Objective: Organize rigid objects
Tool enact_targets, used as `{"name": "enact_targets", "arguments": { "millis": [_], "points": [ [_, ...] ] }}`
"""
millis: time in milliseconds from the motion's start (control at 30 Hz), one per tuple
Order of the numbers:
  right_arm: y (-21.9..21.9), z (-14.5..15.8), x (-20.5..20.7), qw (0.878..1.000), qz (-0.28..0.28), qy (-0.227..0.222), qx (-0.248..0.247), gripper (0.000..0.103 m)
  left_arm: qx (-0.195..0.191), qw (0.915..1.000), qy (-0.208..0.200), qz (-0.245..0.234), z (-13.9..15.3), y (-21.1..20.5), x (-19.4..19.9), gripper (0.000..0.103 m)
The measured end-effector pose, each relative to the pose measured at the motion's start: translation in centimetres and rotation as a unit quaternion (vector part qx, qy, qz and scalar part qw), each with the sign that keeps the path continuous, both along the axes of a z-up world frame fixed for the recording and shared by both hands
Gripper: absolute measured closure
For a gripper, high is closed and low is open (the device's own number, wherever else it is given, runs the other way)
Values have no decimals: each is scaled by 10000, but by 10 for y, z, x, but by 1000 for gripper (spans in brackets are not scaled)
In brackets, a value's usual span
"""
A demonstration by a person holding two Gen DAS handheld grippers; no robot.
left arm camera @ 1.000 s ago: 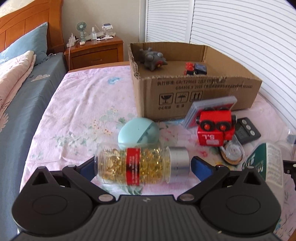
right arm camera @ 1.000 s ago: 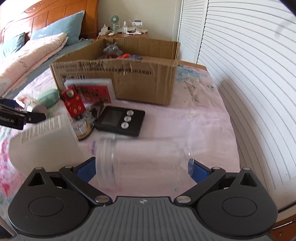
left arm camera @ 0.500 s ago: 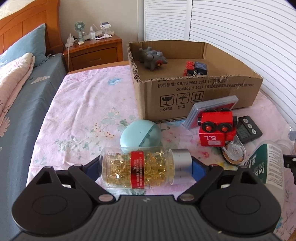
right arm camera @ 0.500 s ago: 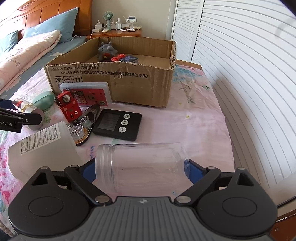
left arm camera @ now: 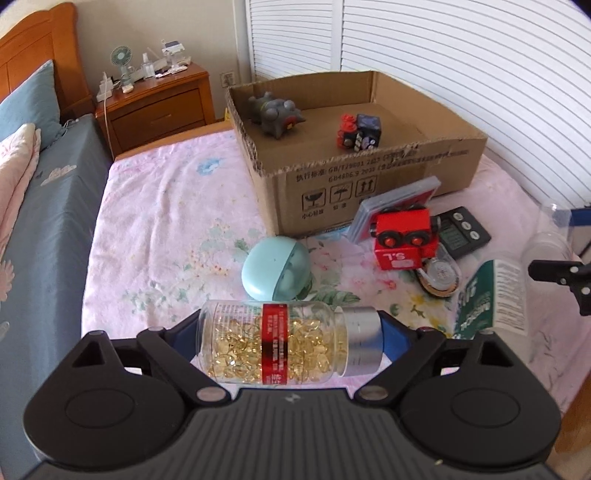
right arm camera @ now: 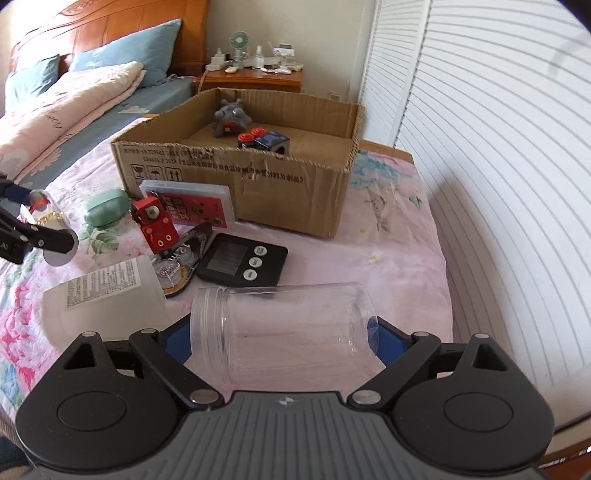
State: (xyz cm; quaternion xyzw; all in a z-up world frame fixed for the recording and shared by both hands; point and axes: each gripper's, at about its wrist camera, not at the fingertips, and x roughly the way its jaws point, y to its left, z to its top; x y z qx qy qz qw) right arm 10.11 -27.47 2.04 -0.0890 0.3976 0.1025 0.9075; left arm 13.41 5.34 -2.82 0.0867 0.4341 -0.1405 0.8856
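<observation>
Wooden nightstand point(left arm camera: 157, 107) with small fan point(left arm camera: 121, 61), blue pillow point(right arm camera: 122, 51), white louvered doors point(left arm camera: 461, 55).

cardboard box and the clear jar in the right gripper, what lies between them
In the right wrist view, a black digital timer lies on the pink sheet between the open cardboard box and the clear plastic jar clamped in the right gripper.

A bed point(left arm camera: 166, 229) under a pink floral sheet fills the middle. At 9 o'clock lies a blue sheet point(left arm camera: 40, 229) with a pink quilt point(right arm camera: 70, 96) and blue pillows point(right arm camera: 125, 48). A wooden headboard point(left arm camera: 26, 48) stands at 10 o'clock, a wooden nightstand point(left arm camera: 159, 107) with a small fan point(left arm camera: 121, 59) at 11. White louvred doors point(left arm camera: 461, 55) run from 12 to 3. The wall point(left arm camera: 166, 26) is cream; daylight is soft.
</observation>
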Motion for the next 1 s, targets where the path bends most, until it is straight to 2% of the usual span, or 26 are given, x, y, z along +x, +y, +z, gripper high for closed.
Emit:
{"name": "enact_targets", "arguments": {
  "millis": [300,533,767,1000],
  "points": [
    [-1,30,7,9990,361,-242,113,7,-115,9983,-418,-396,51,-12,20,10],
    [-2,49,15,9979,427,-488,73,7,-174,9948,-846,-534,79,-35,65,10],
    [-5,58,20,9975,335,-613,91,7,-188,9941,-917,-547,83,-54,105,10],
    [-2,57,20,9977,300,-600,24,7,-198,9932,-1088,-353,64,-62,122,9]
  ]
}}
